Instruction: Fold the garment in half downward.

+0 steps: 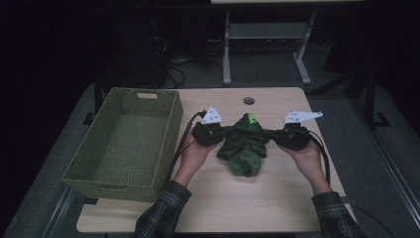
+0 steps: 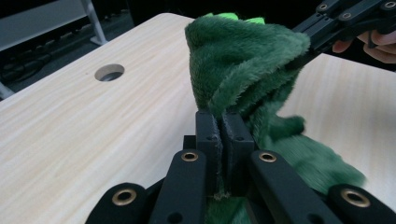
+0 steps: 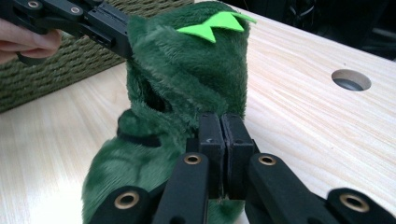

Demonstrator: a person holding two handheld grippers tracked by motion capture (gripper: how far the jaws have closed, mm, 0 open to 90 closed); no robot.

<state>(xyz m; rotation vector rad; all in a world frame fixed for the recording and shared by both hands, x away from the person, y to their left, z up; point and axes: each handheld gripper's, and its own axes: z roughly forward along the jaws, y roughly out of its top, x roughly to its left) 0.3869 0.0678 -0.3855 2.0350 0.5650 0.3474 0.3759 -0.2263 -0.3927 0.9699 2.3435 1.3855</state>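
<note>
Garment (image 1: 243, 144) of dark green plush, bunched and stretched between two grippers above the wooden table (image 1: 277, 198), to the right of the woven basket (image 1: 124, 144) and well apart from it. Left gripper (image 1: 224, 132) clenched on the garment's left edge, nearer the basket; seen from its own camera (image 2: 222, 122) with both black jaws pressed together and a fold of plush nipped between them, fabric rising away from the pinch. Right gripper (image 1: 270, 134) clamped on the opposite edge, farther from the basket; from its own camera (image 3: 222, 122) jaws likewise pressed flat on a tuck of plush. Bright green zigzag trim (image 3: 215, 24) on the garment's top, facing away from the person, also visible as a small bright patch (image 1: 251, 118) in the high view. Lower part of the garment hanging slack toward the person, resting on the table or just above it, cannot tell which. Round cable hole (image 1: 248, 100) in the table beyond the garment, to the right of the basket's far corner. Left hand (image 1: 198, 151) under the left gripper, beside the basket's right wall; right hand (image 1: 307, 156) under the right gripper, near the table's right edge. Plaid sleeves at both wrists. Basket with nothing visible inside, on the table's left side.
</note>
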